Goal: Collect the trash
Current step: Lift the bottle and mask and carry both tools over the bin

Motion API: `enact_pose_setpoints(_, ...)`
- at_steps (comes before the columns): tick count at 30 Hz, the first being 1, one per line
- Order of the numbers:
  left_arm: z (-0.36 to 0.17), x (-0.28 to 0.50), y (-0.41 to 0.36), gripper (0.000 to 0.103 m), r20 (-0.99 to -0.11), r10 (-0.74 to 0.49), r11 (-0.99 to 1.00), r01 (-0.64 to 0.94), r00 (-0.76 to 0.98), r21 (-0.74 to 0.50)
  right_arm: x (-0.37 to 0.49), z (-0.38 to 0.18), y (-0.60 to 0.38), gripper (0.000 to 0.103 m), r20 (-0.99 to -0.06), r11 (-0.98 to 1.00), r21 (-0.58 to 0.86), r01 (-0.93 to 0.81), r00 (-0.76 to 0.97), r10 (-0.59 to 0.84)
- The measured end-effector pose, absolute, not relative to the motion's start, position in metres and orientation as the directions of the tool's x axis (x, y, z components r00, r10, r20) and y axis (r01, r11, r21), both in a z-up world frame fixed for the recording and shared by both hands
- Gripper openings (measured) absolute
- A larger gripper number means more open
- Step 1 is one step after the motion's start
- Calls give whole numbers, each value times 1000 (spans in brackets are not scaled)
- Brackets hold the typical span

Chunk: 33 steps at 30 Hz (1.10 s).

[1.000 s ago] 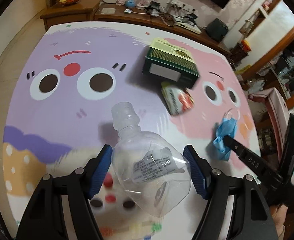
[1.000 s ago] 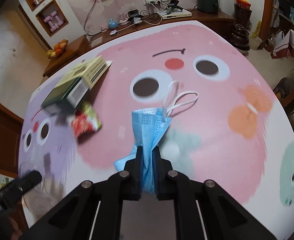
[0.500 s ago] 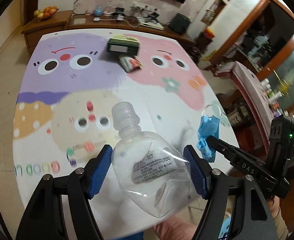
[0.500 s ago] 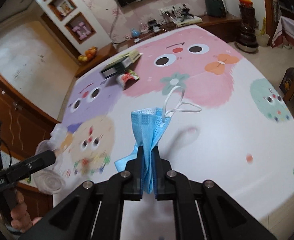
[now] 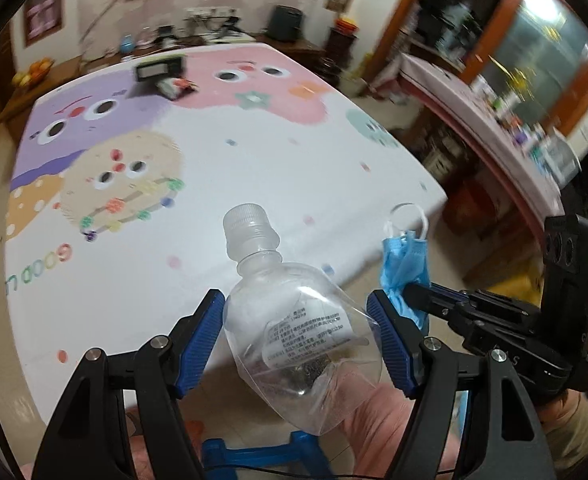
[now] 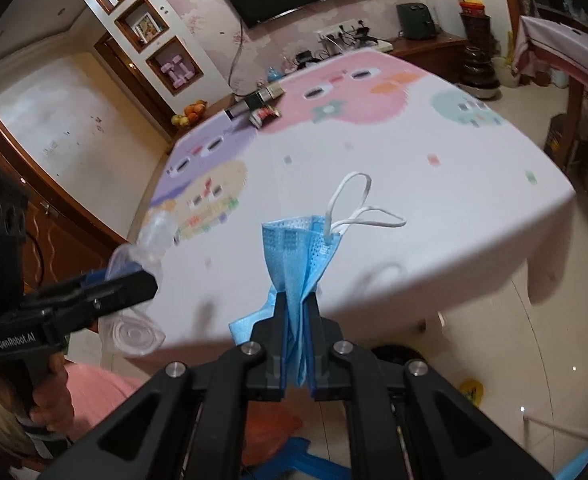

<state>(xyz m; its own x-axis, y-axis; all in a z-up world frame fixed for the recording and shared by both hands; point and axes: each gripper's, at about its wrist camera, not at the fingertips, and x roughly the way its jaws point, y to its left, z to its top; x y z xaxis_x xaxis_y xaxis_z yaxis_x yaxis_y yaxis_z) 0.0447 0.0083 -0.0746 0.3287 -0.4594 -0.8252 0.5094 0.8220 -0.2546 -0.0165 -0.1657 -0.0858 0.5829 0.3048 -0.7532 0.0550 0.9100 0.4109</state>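
The left gripper (image 5: 298, 336) is held wide, its blue pads (image 5: 199, 332) pressed against the sides of a crushed clear plastic bottle (image 5: 294, 320), which is gripped across its body with the capped neck pointing forward, so that the light, dented shell is kept from slipping. The right gripper (image 6: 296, 320) is pressed nearly together on a folded blue face mask (image 6: 298, 248); the fabric is pinched low, and the white ear loops (image 6: 358, 208) are left free above the fingertips. Both pieces of trash are carried clear of the table (image 5: 253, 184), at or beyond its near edge, apparently on the way to a bin that cannot be identified in either view. A dark box (image 5: 158, 70) and a red-and-white wrapper (image 5: 175, 86) are left lying far off on the cartoon-printed tablecloth, presumably to be collected afterwards.
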Motion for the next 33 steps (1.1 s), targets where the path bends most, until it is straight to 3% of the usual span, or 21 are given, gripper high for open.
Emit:
enact_pose_setpoints(14, -166, -25, -76, 71, -909, -390, 663, 729, 146, -168, -76, -198, -194, 6, -837, 874, 427, 232, 469, 284)
enact_pose_setpoints(24, -269, -17, -111, 71, -968, -233, 654, 752, 95, -84, -81, -311, -216, 7, -864, 801, 467, 376, 389, 321)
enact_pose_setpoints(33, -325, 0, -130, 72, -980, -154, 664, 748, 127, -8, -79, -380, -220, 7, -864, 731, 495, 470, 357, 355)
